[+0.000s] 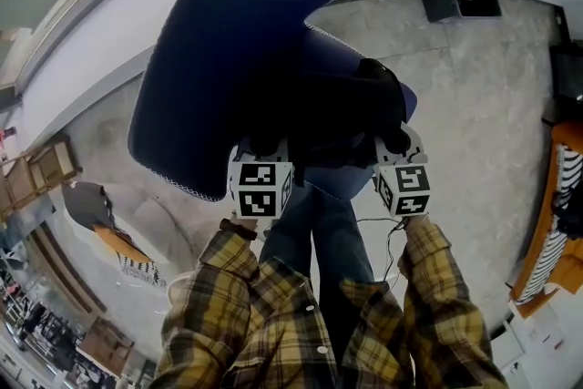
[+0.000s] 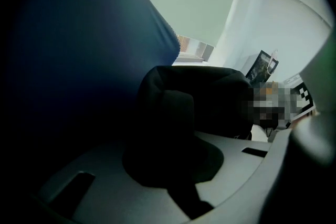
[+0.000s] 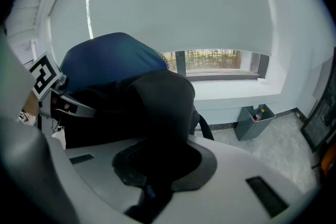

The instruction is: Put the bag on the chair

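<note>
Grey tiled floor (image 1: 474, 123), dark blue padded chair (image 1: 219, 59), soft black fabric bag (image 1: 351, 114) over the chair's seat, left tongs (image 1: 264, 150) and right tongs (image 1: 398, 146) each clamped narrowly on the bag

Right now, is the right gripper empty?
No, the right gripper is clamped on the black bag, whose dark fabric bulges up out of its grip in the right gripper view.

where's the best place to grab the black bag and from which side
Its near upper edge, at both ends, coming from the person's side and above. The black bag looks soft and slumped, so a bunched fold likely suits; the left claw and right claw are each shut on one, over the blue chair.
</note>
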Demonstrator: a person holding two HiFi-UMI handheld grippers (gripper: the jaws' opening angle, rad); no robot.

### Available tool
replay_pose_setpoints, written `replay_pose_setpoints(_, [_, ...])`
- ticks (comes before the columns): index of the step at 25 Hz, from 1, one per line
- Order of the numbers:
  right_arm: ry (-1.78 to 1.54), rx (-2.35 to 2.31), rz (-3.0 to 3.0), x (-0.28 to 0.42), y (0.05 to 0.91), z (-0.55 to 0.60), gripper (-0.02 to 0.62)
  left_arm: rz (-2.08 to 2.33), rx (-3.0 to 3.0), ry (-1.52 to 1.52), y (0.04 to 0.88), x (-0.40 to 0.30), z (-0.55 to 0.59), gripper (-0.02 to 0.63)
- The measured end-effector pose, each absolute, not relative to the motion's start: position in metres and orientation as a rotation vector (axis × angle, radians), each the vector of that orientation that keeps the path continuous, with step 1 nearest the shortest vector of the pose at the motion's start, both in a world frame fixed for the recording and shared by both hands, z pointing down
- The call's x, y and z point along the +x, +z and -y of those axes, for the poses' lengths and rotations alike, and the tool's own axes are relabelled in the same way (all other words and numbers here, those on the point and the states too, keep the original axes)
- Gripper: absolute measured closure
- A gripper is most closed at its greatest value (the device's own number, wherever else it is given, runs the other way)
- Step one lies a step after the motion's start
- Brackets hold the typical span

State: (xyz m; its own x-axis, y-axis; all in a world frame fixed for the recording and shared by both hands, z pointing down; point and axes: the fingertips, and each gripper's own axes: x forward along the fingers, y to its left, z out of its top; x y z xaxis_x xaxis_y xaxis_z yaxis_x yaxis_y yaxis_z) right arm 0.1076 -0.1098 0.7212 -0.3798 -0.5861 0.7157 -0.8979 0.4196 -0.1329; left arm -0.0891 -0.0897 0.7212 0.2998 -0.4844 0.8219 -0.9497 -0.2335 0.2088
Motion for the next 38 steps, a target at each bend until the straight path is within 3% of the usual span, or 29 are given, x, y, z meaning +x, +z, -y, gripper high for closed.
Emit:
replay_pose_setpoints(6, [0.663,1.232,2.073,0.108,0.743,0.108,0.526,1.279,1.833,0.843,0.742,-0.091,0.084,0.565])
replay_pose_setpoints(12, [0.671,1.208,2.032,0.115,0.770,0.100,0.474,1.235,1.821,0.893,0.769,-0.090,0.065,0.545])
replay_pose_setpoints(26, [0.851,1.262,1.995,0.119,0.794,0.091,0.462,1.178,1.742,0.901,0.787,-0.097,0.053,0.471])
replay_pose_setpoints(38, [0.884,1.271,1.987,0.122,0.777,0.089,0.377,1.228,1.729,0.927,0.769,-0.110,0.050,0.445])
